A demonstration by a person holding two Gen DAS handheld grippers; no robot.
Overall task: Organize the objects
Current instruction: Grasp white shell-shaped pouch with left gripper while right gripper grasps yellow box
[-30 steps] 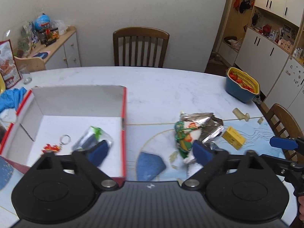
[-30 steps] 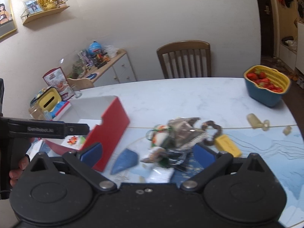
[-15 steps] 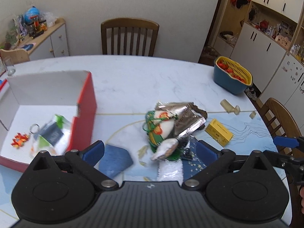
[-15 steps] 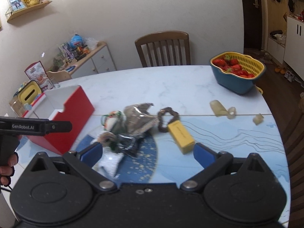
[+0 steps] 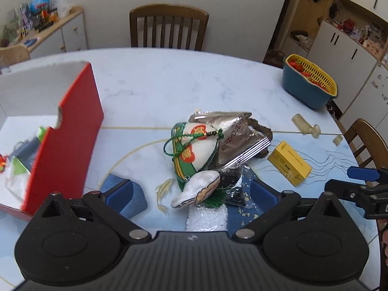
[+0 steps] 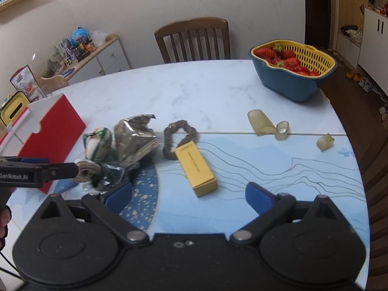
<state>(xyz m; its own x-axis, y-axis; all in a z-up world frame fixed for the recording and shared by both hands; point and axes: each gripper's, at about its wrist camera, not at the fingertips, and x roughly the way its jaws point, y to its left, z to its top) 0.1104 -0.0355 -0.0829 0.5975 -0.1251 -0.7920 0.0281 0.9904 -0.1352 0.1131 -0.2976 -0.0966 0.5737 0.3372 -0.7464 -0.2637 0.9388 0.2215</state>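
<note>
A heap of small items lies mid-table: a white and green pouch (image 5: 194,148), a silver foil bag (image 5: 232,135), a white shell-shaped plush (image 5: 196,190), a clear bag of white beads (image 5: 207,218). My left gripper (image 5: 191,191) stands open just before the heap, the plush between its fingers. A red box (image 5: 65,143) at the left holds a packet and a keyring. My right gripper (image 6: 189,194) is open, close to a yellow carton (image 6: 195,167); a brown hair tie (image 6: 178,137) lies behind it.
A blue basket with a yellow strainer of strawberries (image 6: 293,68) stands at the far right. Beige silicone pieces (image 6: 260,122) lie near the table's right edge. A wooden chair (image 5: 168,28) stands behind the table and a sideboard (image 5: 55,31) at the back left.
My left gripper has swung right from above the red box to the heap. My right gripper has also moved right, from the heap to the yellow carton. Both stayed open.
</note>
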